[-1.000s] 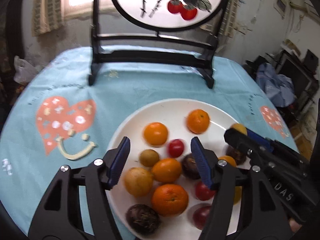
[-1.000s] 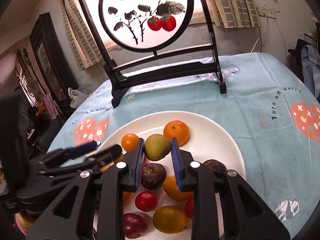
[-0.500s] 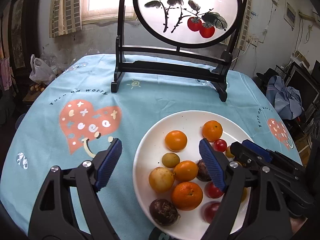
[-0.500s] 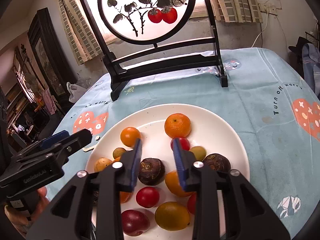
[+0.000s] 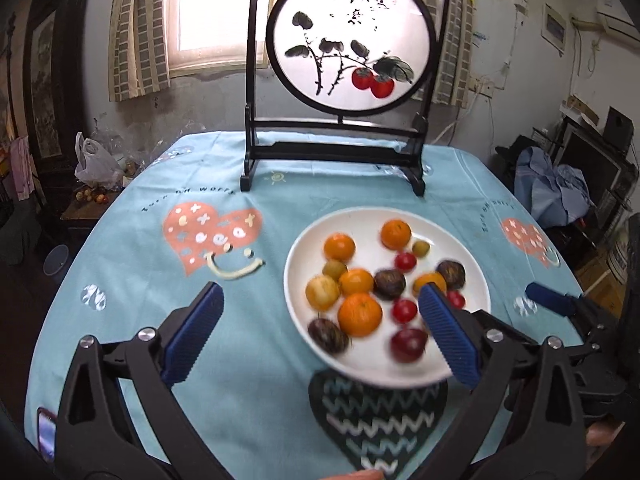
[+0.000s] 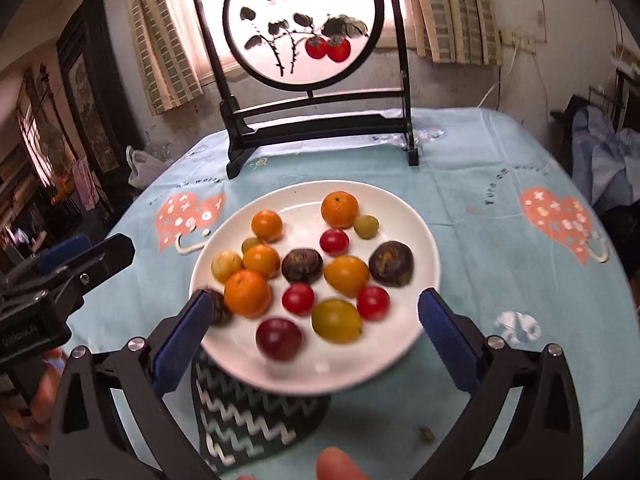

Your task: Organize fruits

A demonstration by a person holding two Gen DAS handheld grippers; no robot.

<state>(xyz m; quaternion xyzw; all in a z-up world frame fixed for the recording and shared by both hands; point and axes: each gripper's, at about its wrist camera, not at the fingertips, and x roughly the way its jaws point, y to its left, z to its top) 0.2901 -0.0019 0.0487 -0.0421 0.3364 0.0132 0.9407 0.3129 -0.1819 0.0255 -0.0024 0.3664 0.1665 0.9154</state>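
1. White ceramic plate [image 6: 424, 256], round, set on the tabletop [image 6: 500, 248] near its front edge, partly over a dark heart print with zigzag lines [image 6: 248, 416].
2. Orange citrus fruits on the plate: one large at front left [image 6: 246, 293], one at the far side [image 6: 339, 210], three smaller ones in the left and middle [image 6: 266, 225].
3. Red tomatoes [image 6: 298, 298], three, scattered in the middle of the plate among the other fruit.
4. Dark purple-brown round fruits [image 6: 391, 263], two in the middle and right, a third at the plate's left rim, half hidden by a gripper pad.
5. Yellow-green fruits: one large at front [image 6: 337, 320], one small beside the far orange [image 6: 366, 226].
6. Dark red plum-like fruit [image 6: 279, 338], nearest the front rim.
7. Left gripper [image 5: 320, 332]: jaws opening, spread wide, nothing between the pads; held above the plate's left side.
8. Right gripper [image 6: 314, 334]: jaws opening, spread wide, empty; held above the plate's front rim.
9. Black wooden stand with round painted screen [image 6: 304, 24], upright at the far side of the light blue cloth.
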